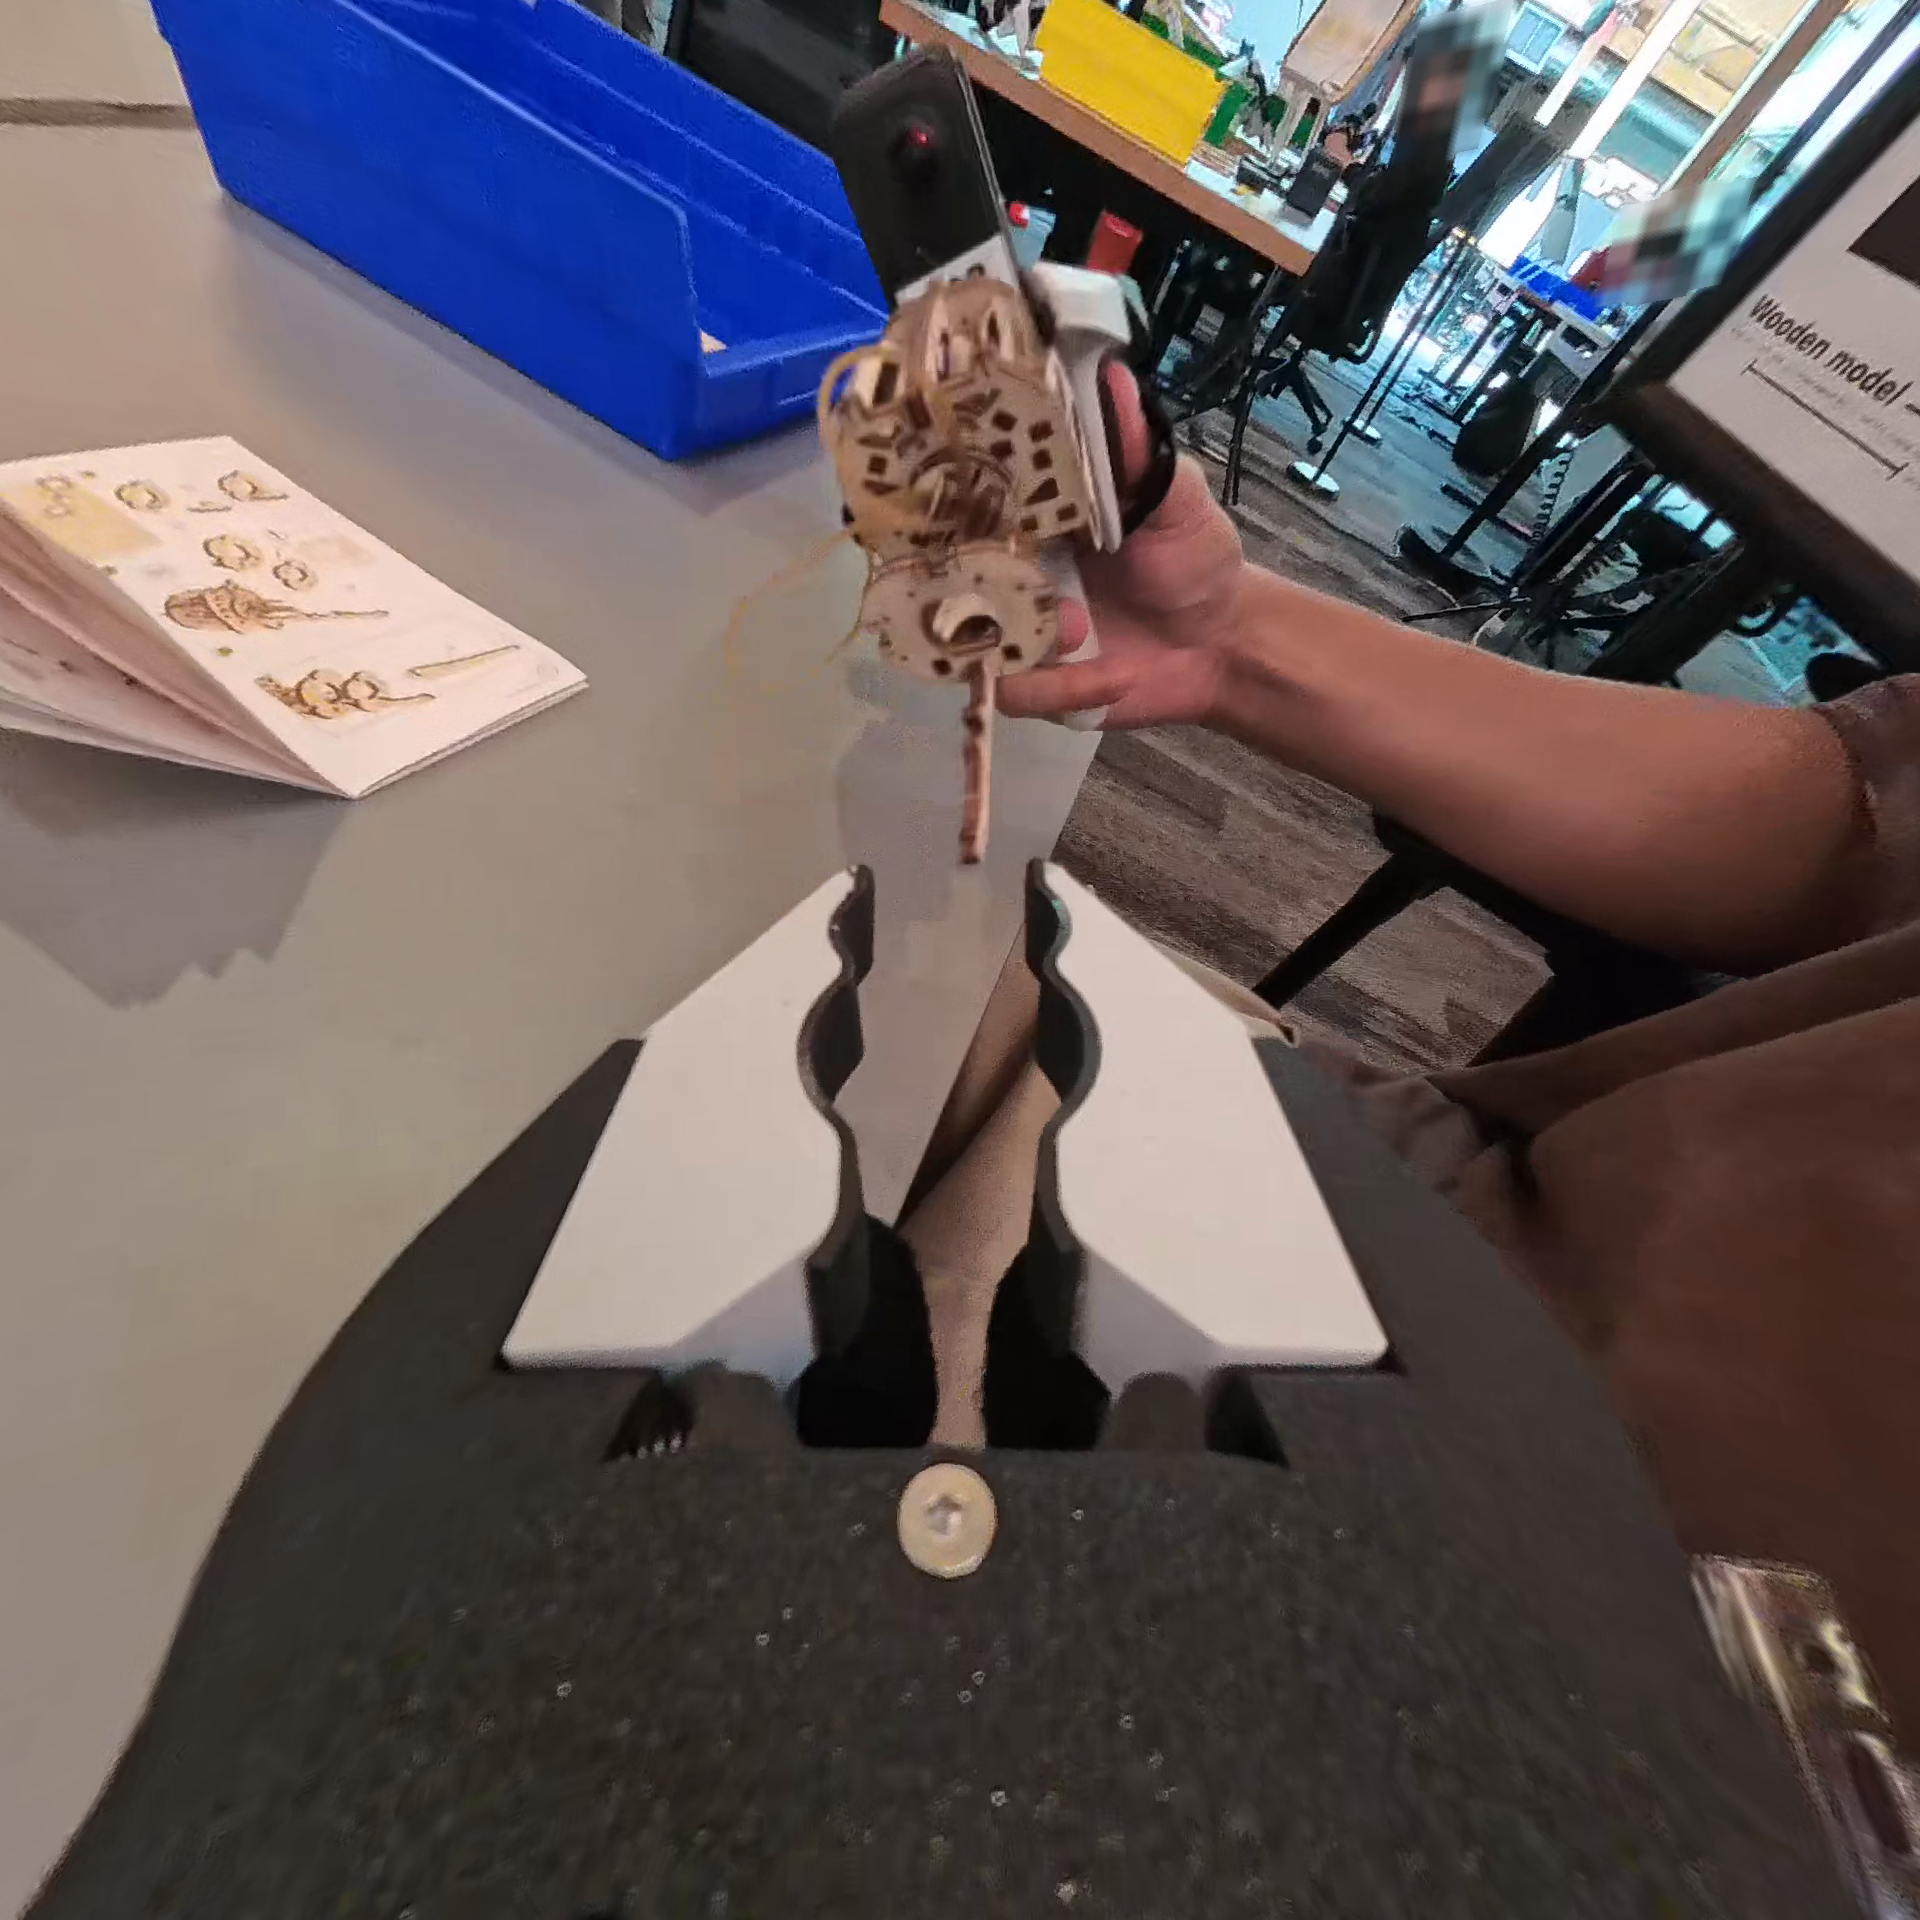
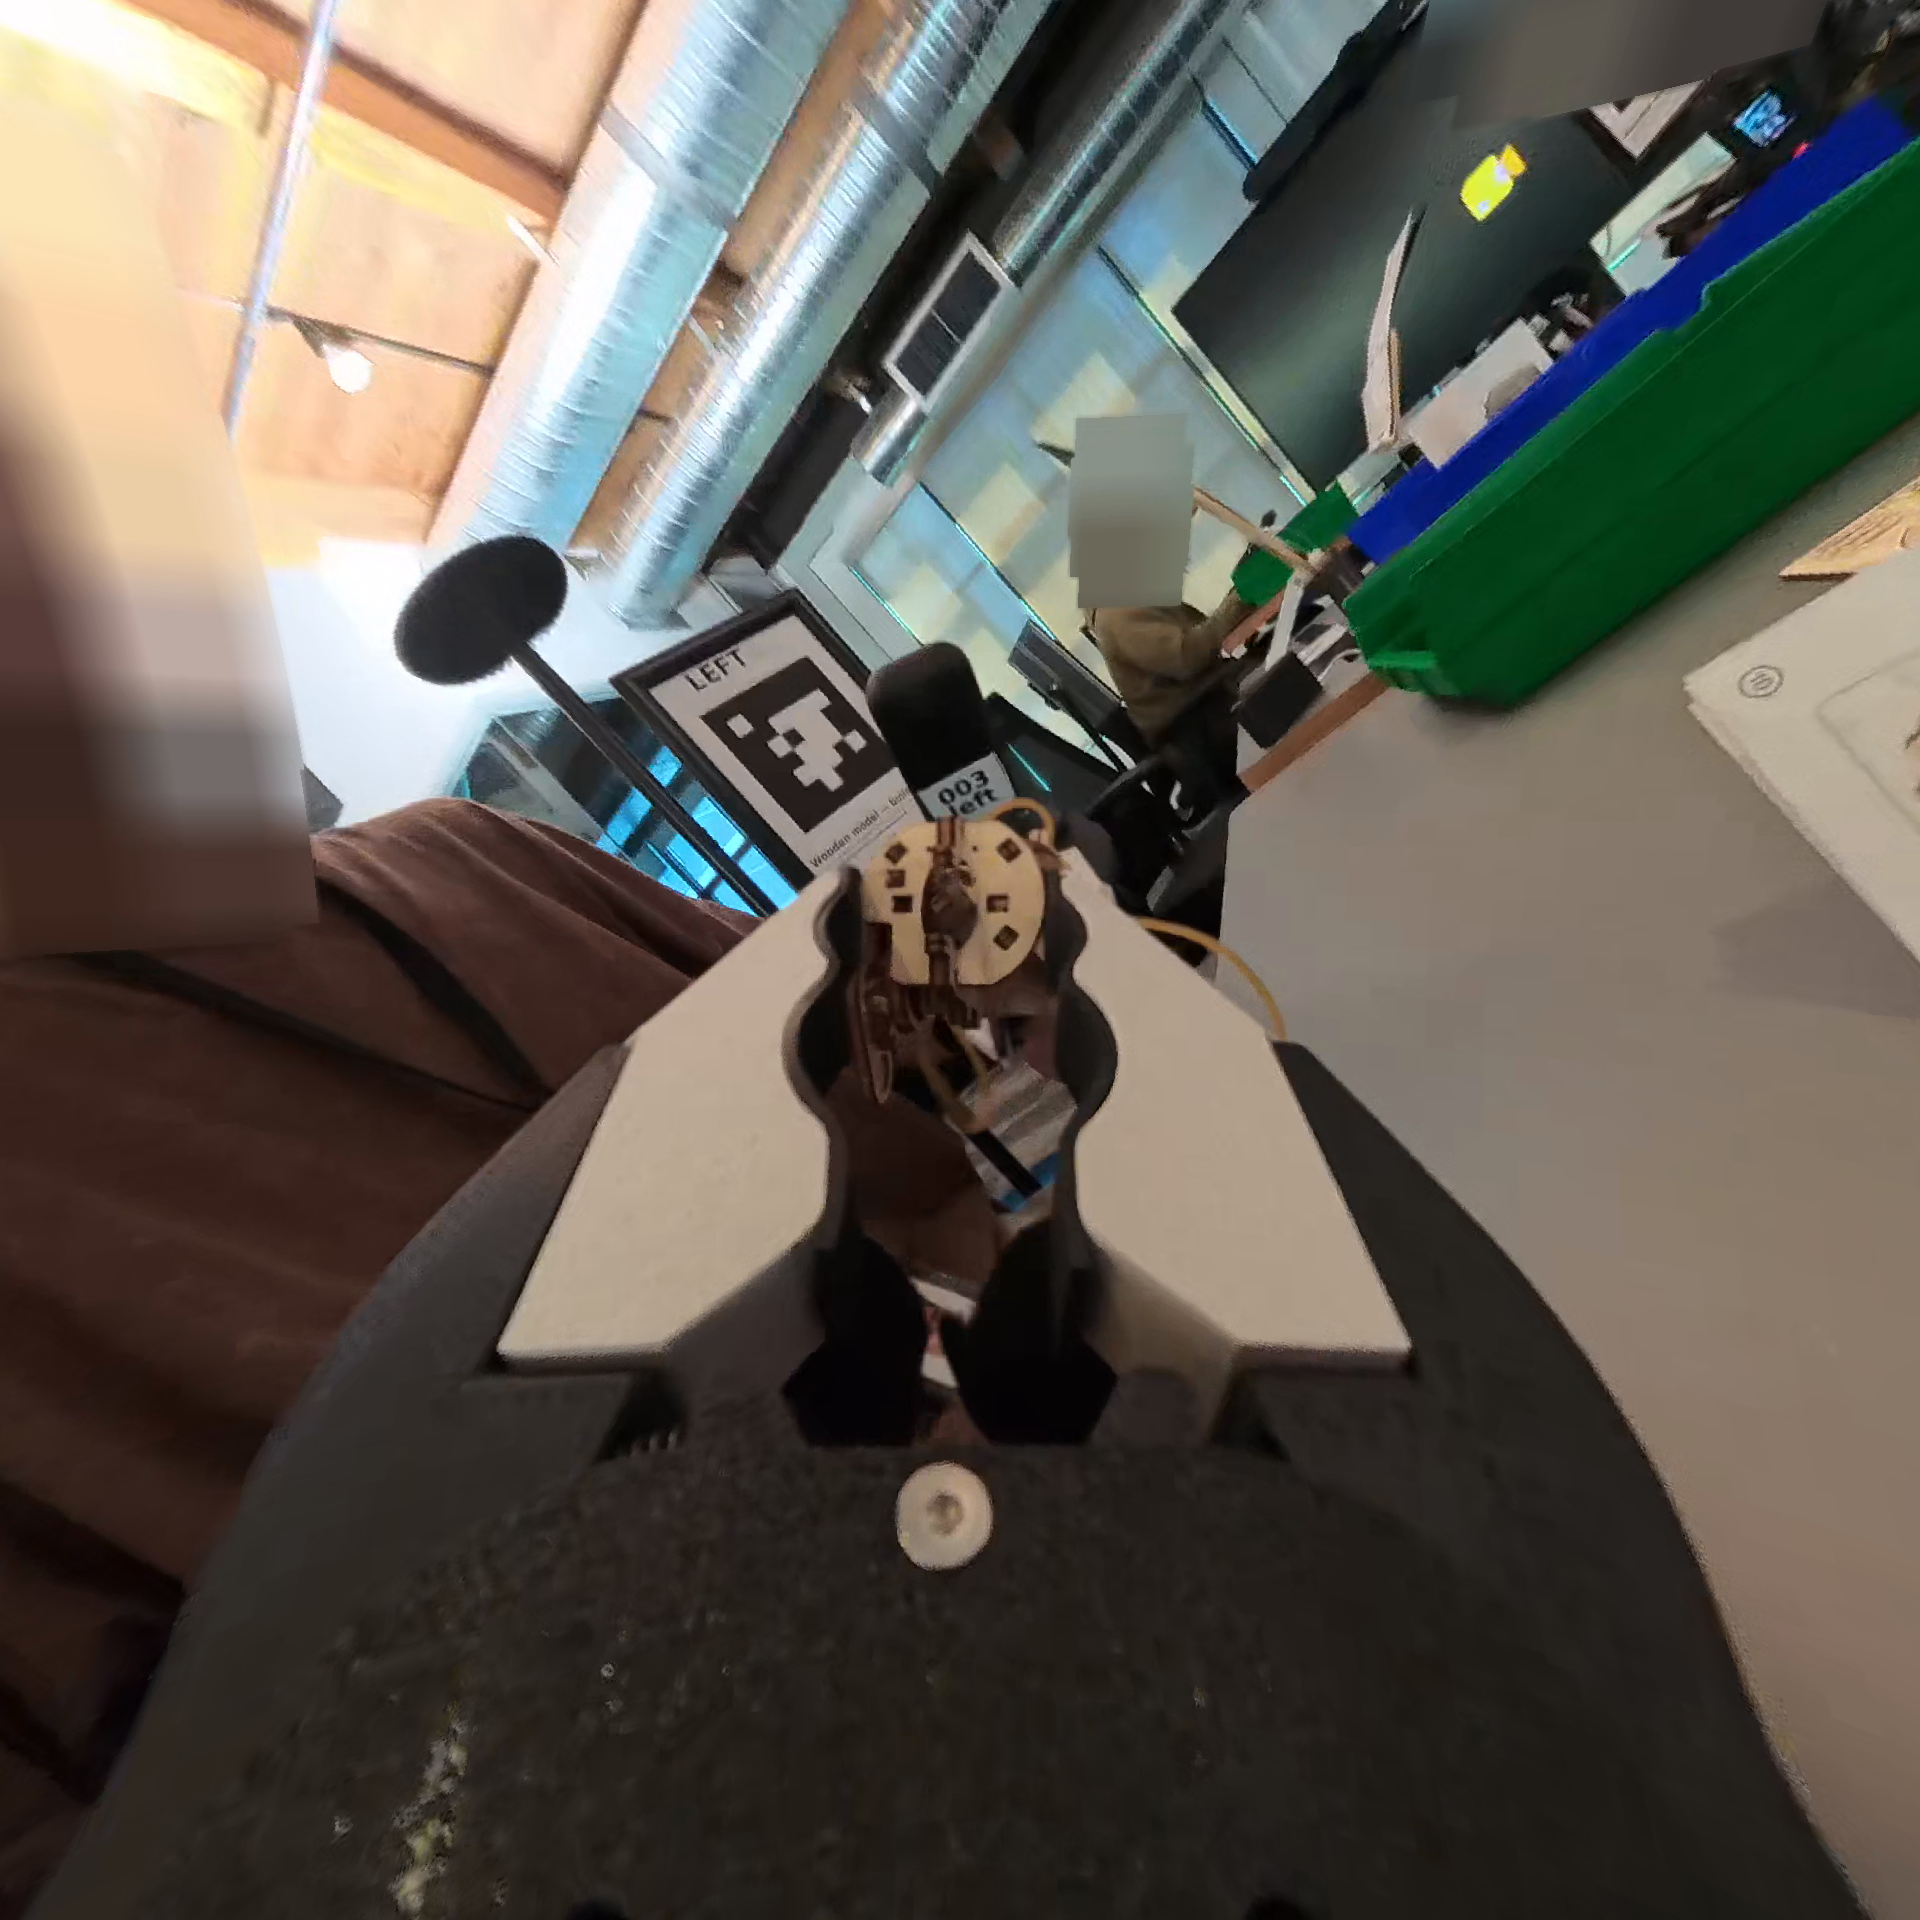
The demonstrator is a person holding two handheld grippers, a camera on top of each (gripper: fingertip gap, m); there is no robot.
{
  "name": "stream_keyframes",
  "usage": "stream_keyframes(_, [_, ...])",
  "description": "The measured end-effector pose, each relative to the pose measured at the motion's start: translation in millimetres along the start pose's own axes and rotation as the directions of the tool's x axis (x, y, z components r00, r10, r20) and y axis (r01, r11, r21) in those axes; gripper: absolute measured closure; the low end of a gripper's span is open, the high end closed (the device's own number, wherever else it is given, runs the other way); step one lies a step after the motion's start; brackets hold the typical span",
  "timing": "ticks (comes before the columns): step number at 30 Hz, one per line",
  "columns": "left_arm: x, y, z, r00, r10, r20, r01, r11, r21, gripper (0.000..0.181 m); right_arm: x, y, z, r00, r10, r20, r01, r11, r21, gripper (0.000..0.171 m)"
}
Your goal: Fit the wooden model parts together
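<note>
1. Wooden model (image 1: pixel 961 488): pale laser-cut plywood, stacked round plates full of little square and curved cutouts, with a thin notched stick hanging off the bottom and loose yellowish thread trailing to the left.
2. Held up in the air over the grey surface (image 1: pixel 312 1039), pinched in the right claw (image 2: pixel 961 914), with a hand (image 1: pixel 1153 613) wrapped round that claw's handle.
3. Left claw (image 1: pixel 948 894) narrowly parted, holding nothing, just under the tip of the stick.
4. Off to the side: open instruction booklet (image 1: pixel 260 613) and blue bin (image 1: pixel 499 197) on the surface.
5. Hard to make out: model motion-blurred in the left wrist view; in the right wrist view only one round plate and some dark tangled bits show between the fingers (image 2: pixel 707 1143), rest hidden. Can't tell where the thread ends.
</note>
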State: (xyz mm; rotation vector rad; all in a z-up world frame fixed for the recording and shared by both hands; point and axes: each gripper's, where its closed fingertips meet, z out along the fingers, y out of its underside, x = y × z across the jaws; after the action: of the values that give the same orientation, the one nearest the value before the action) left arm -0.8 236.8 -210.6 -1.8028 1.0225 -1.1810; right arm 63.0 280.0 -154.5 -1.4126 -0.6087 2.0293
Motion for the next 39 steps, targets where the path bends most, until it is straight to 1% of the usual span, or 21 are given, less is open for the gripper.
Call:
stream_keyframes(3, [0.8,-5.7,6.8,0.998,-0.048,-0.044,0.049,0.998,0.027,0.154,5.0,4.8,4.4,1.0,0.009,0.003,-0.009,1.0,-0.012,0.137])
stream_keyframes(4, [1.3,-8.8,7.6,0.996,-0.061,-0.059,0.063,0.997,0.039,0.158,5.1,5.9,6.6,1.0,0.013,0.011,-0.013,1.0,-0.013,0.137])
stream_keyframes(5, [1.7,-10.6,7.7,0.995,-0.069,-0.075,0.073,0.996,0.046,0.173,6.0,6.9,8.2,1.0,0.015,0.013,-0.015,1.0,-0.015,0.137])
stream_keyframes(6, [2.4,-9.7,8.3,0.993,-0.069,-0.09,0.073,0.997,0.04,0.178,7.9,7.2,9.2,1.0,0.014,0.008,-0.013,1.0,-0.016,0.137])
stream_keyframes(9, [-3.9,-8.3,10.4,0.996,-0.062,-0.062,0.065,0.997,0.033,0.179,17.0,4.8,7.2,1.0,0.012,-0.021,-0.012,1.0,-0.001,0.137])
stream_keyframes(11, [-15.9,-8.7,12.3,0.998,-0.059,0.0,0.059,0.998,0.025,0.179,35.4,0.2,-2.4,0.991,0.012,-0.132,-0.009,1.0,0.02,0.136])
stream_keyframes(13, [-33.5,-4.7,16.7,0.995,-0.034,0.094,0.036,0.999,-0.025,0.179,46.8,-11.6,-22.3,0.964,-0.025,-0.265,0.037,0.998,0.042,0.125])
stream_keyframes(14, [-43.9,-1.7,19.9,0.987,0.005,0.159,0.005,0.998,-0.062,0.18,52.0,-18.4,-36.8,0.931,-0.06,-0.361,0.081,0.996,0.044,0.126])
stream_keyframes(16, [-58.9,8.3,29.8,0.96,0.126,0.25,-0.084,0.981,-0.173,0.18,55.8,-26.7,-66.7,0.831,-0.147,-0.537,0.179,0.984,0.007,0.125])
stream_keyframes(18, [-67.6,15.5,43.3,0.929,0.227,0.292,-0.154,0.956,-0.25,0.18,56.6,-28.6,-94.5,0.7,-0.199,-0.685,0.23,0.972,-0.047,0.125])
stream_keyframes(20, [-69.4,19.4,57.9,0.912,0.289,0.29,-0.204,0.936,-0.288,0.18,54.8,-31.8,-116.1,0.59,-0.214,-0.778,0.274,0.96,-0.056,0.127])
stream_keyframes(21, [-69.0,18.8,64.6,0.908,0.308,0.286,-0.226,0.931,-0.285,0.18,52.8,-35.5,-121.9,0.567,-0.206,-0.798,0.291,0.956,-0.04,0.127])
stream_keyframes(23, [-70.6,20.3,75.5,0.903,0.318,0.289,-0.232,0.927,-0.296,0.18,50.7,-40.6,-125.8,0.571,-0.186,-0.8,0.295,0.955,-0.012,0.127])
stream_keyframes(26, [-71.9,18.4,87.1,0.901,0.317,0.296,-0.233,0.93,-0.285,0.18,57.9,-34.7,-132.6,0.567,-0.169,-0.806,0.243,0.969,-0.032,0.128])
stream_keyframes(28, [-74.0,17.1,93.1,0.905,0.288,0.314,-0.207,0.941,-0.268,0.18,62.2,-28.6,-138.2,0.56,-0.16,-0.813,0.212,0.976,-0.046,0.128])
stream_keyframes(30, [-74.0,15.0,99.6,0.915,0.235,0.327,-0.165,0.959,-0.229,0.18,62.7,-26.5,-141.8,0.572,-0.128,-0.81,0.191,0.981,-0.02,0.129])
stream_keyframes(32, [-75.0,19.5,106.6,0.924,0.193,0.331,-0.122,0.967,-0.222,0.178,59.9,-26.0,-142.8,0.597,-0.089,-0.797,0.17,0.985,0.017,0.128])
stream_keyframes(34, [-77.4,22.3,110.3,0.913,0.209,0.349,-0.126,0.961,-0.246,0.174,57.1,-25.7,-143.8,0.607,-0.068,-0.792,0.159,0.987,0.038,0.128])
stream_keyframes(39, [-74.9,21.1,112.3,0.904,0.235,0.357,-0.151,0.957,-0.248,0.169,53.5,-26.9,-142.4,0.611,-0.071,-0.788,0.16,0.987,0.035,0.128])
